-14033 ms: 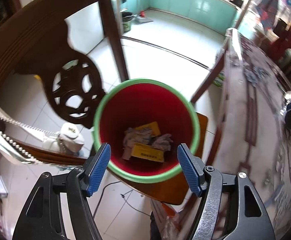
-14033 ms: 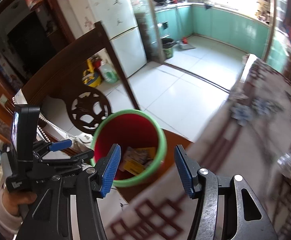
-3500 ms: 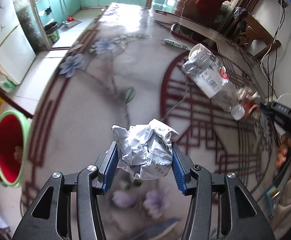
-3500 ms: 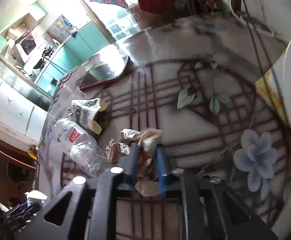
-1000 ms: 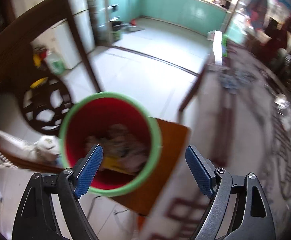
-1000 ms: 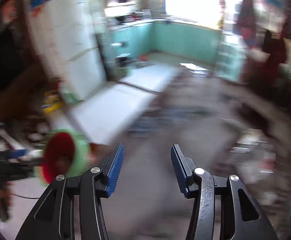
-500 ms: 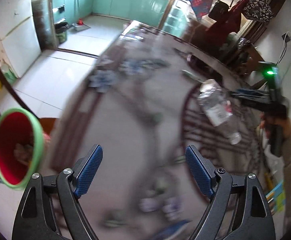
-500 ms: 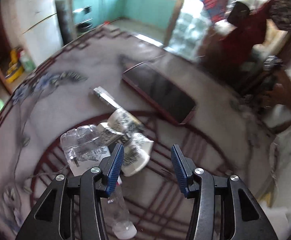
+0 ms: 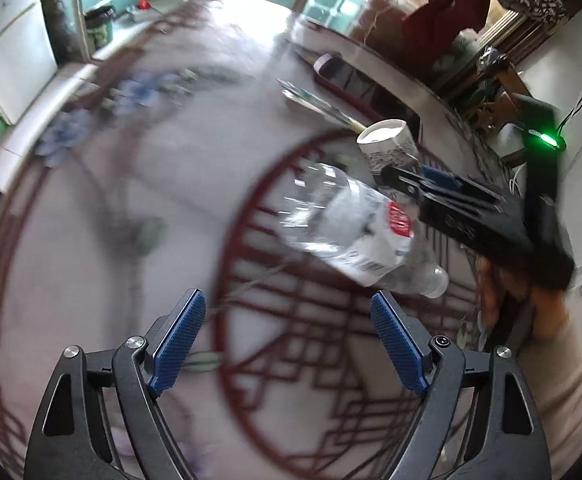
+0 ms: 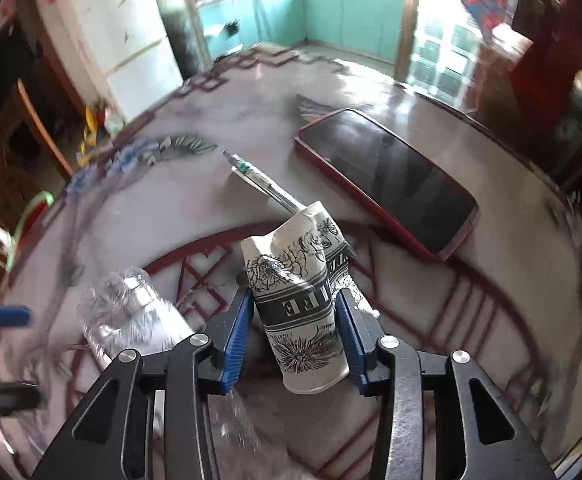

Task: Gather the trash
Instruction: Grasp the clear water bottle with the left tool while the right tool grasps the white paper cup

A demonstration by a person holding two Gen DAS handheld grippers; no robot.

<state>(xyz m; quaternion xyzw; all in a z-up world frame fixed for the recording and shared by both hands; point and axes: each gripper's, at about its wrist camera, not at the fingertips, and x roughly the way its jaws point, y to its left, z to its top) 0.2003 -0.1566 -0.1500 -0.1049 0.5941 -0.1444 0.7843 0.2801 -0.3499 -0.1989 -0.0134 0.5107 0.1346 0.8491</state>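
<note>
My right gripper is shut on a crushed white paper cup with black flower print, lying on the round patterned table. The cup also shows in the left wrist view, with the right gripper on it. A crushed clear plastic bottle with a red-and-white label lies beside the cup; it also shows in the right wrist view. My left gripper is open and empty, just short of the bottle. The rim of the red bin with a green rim shows past the table's left edge.
A phone in a red case lies on the table behind the cup. A pen lies next to it, touching the cup's mouth. A fridge and teal cabinets stand beyond the table.
Both grippers dropped their trash at the bin and swung back to the table. My right gripper has closed on the paper cup. My left gripper has moved up to the bottle, still open.
</note>
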